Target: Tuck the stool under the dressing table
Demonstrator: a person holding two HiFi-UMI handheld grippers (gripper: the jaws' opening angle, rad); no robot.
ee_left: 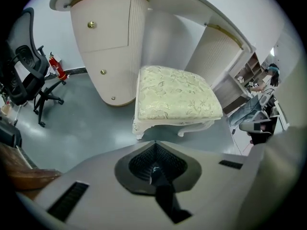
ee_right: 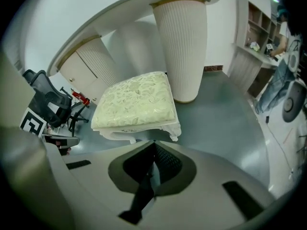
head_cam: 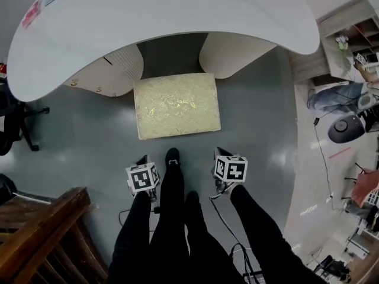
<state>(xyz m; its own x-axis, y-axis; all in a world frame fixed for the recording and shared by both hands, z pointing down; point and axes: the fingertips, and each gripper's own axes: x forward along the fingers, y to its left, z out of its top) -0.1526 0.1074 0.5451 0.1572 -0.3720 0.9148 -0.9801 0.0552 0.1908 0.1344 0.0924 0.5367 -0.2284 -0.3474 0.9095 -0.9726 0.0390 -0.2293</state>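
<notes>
The stool (head_cam: 177, 105) has a pale floral cushion and white carved legs. It stands on the grey floor with its far edge just inside the gap between the two ribbed pedestals of the white dressing table (head_cam: 177, 13). Most of the stool sticks out toward me. My left gripper (head_cam: 144, 160) hangs short of the stool's near left corner, and my right gripper (head_cam: 218, 152) hangs short of its near right corner. Neither touches the stool. Both are shut on nothing. The left gripper view shows the stool (ee_left: 175, 99) ahead of the left gripper (ee_left: 154, 143). The right gripper view shows the stool (ee_right: 134, 102) beyond the right gripper (ee_right: 153, 142).
A black office chair (ee_left: 26, 61) and a red fire extinguisher (ee_left: 58, 68) stand to the left of the table. Dark wooden furniture (head_cam: 44, 235) is at my near left. Shelving (head_cam: 349, 37), a person (head_cam: 337, 96) and floor cables (head_cam: 324, 158) lie to the right. My legs (head_cam: 177, 229) stand between the grippers.
</notes>
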